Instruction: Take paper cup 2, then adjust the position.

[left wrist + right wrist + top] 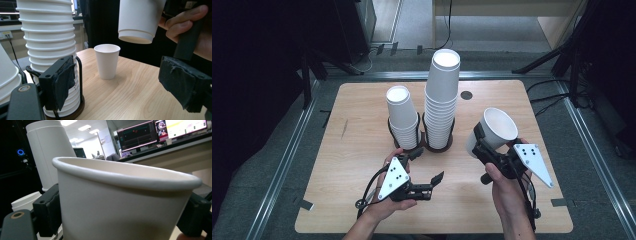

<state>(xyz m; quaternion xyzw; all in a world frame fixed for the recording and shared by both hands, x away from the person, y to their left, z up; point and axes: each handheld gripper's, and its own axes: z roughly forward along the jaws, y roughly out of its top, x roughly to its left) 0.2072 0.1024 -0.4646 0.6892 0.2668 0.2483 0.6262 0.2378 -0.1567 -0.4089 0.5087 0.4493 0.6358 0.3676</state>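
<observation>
My right gripper [481,142] is shut on a white paper cup [496,127], held tilted above the table's right half. In the right gripper view that cup [120,202] sits between the two black jaws. My left gripper [426,166] rests low at the front centre, open, with only bare wood between its pads [62,82]. Its own view looks at a single white cup [107,63] standing upright on the table, with the held cup [138,20] hanging above it. A tall cup stack [442,100] and a shorter stack [402,117] stand in black wire holders just beyond the left gripper.
The wooden table [362,150] has metal rails along both sides and a small dark disc [466,95] near its far edge. Tripod legs and cables lie on the floor at the back. Lit monitors [162,132] glow far behind the held cup.
</observation>
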